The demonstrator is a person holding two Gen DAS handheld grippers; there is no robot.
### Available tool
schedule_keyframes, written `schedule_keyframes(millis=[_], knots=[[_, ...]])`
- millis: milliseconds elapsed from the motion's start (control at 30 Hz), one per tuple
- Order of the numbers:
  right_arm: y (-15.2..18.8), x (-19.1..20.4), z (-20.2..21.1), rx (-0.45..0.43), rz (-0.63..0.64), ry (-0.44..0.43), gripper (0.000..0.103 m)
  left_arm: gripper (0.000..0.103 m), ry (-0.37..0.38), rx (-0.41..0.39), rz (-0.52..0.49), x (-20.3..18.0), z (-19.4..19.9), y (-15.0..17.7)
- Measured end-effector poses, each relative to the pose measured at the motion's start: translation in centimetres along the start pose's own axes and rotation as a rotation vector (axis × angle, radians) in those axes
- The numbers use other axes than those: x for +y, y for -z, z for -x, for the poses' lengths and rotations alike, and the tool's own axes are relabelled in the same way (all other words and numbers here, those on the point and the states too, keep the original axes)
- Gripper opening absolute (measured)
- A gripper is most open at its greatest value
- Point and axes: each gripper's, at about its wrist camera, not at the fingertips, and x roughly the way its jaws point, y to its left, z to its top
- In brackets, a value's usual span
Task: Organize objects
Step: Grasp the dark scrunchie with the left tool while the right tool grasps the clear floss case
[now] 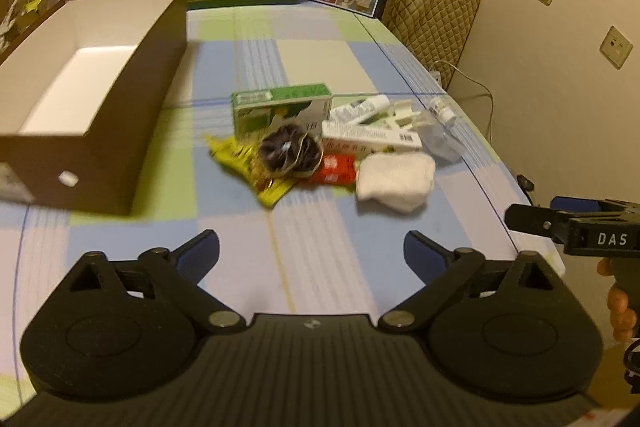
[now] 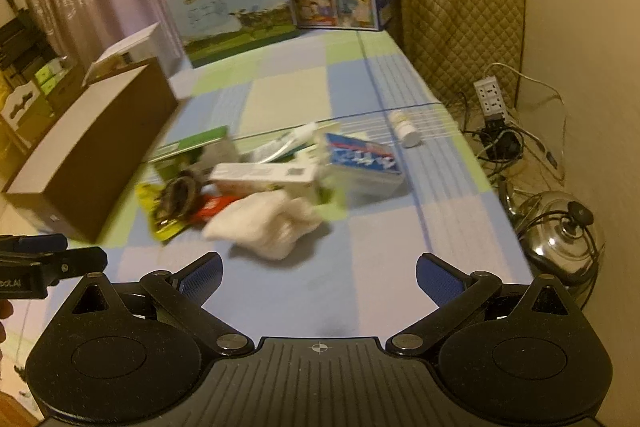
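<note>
- Left wrist view: left hand-held gripper spread wide, nothing btwn jaws, over the near edge of the bed.
- Right hand-held gripper also spread, empty, just beside it.
- Step, I'd say: approach, no pick made yet.
- Pile mid-bed w/ white cloth nearest, green carton, dark scrunchie, long white box.
- Brown box by the left edge: open, looks empty inside.
- Next: prob. drop onto one item, close on it, carry it to the box.
</note>
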Motion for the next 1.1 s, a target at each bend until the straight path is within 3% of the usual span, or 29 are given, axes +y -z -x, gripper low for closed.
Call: schedule_keyframes(millis=[133,367,433,867,967,1000,1100], knots=[[-1.2,-2.5,-1.5,0.016,-0.021,0.008,0.101,0.087,-0.034,-0.002,-0.015,-0.6,-3.2,-1.5],[-2.5,-5.3,-3.6,0.044,-0.030,0.016,0.101,0.082,-0.068,-0.003,-0.013,-0.6,-7.8,-3.7],[-2.8,-6.0,-4.0,0.049,-0.033,0.019,0.101,0.075,-0.075,-0.003,-0.012,-0.5,-9.1,-4.2],[-4.6,-8.6,-6.3,0.054,-0.063,0.016,0.101,0.063,-0.139,0.042,-0.037,-0.1,-15.1,-6.1],[-4.9,-8.6,-6.9,0.046,-0.063,-0.006,0.101,0.054,-0.141,0.049,-0.042,0.0,-15.7,-6.1],[-5.0,-8.6,-7.1,0.044,-0.062,-0.014,0.100,0.044,-0.142,0.050,-0.041,0.0,-15.9,-6.1],[-5.4,-8.3,-7.8,0.039,-0.055,-0.042,0.100,0.030,-0.133,0.043,-0.040,0.1,-15.7,-5.9]])
